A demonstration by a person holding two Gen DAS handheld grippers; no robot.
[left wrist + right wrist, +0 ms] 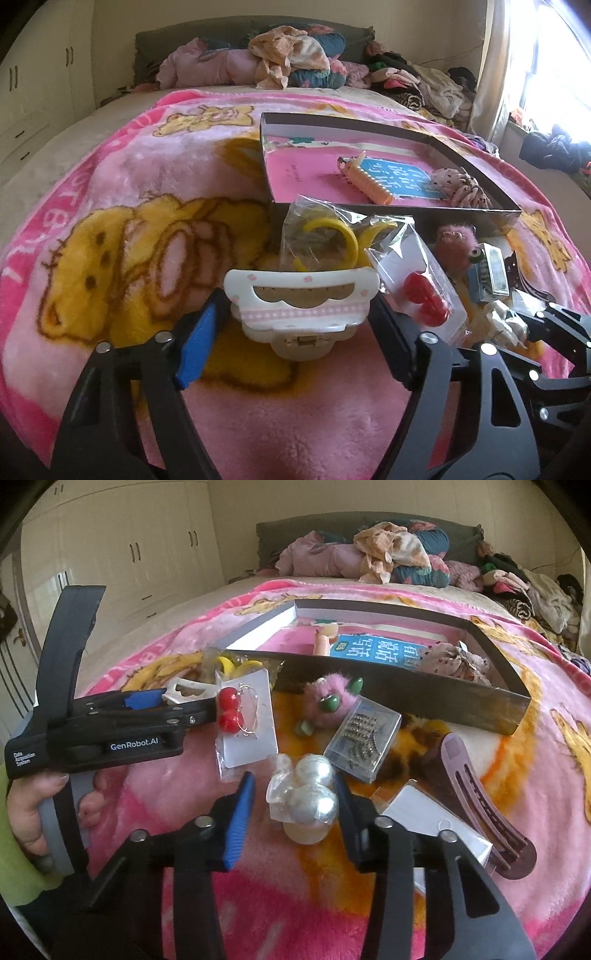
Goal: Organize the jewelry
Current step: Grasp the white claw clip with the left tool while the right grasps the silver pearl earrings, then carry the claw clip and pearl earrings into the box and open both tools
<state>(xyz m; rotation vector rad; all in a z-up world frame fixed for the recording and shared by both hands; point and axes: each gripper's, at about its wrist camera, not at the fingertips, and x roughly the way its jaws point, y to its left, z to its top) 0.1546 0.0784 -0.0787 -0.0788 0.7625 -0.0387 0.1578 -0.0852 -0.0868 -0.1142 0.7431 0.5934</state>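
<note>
A shallow dark-walled box lies on the pink blanket and holds an orange comb-like clip and a floral scrunchie. My left gripper straddles a white and pink hair claw clip; its jaws stand at the clip's two ends. My right gripper straddles a bag of silver pearl balls, with small gaps on both sides. A card of red ball earrings, a pink fuzzy clip, a clear box of small pins and a mauve hair clip lie around.
A bag with yellow hoops lies by the box's near wall. Piled clothes sit at the bed's head. Cream wardrobes stand at the left. A white card in plastic lies under my right finger.
</note>
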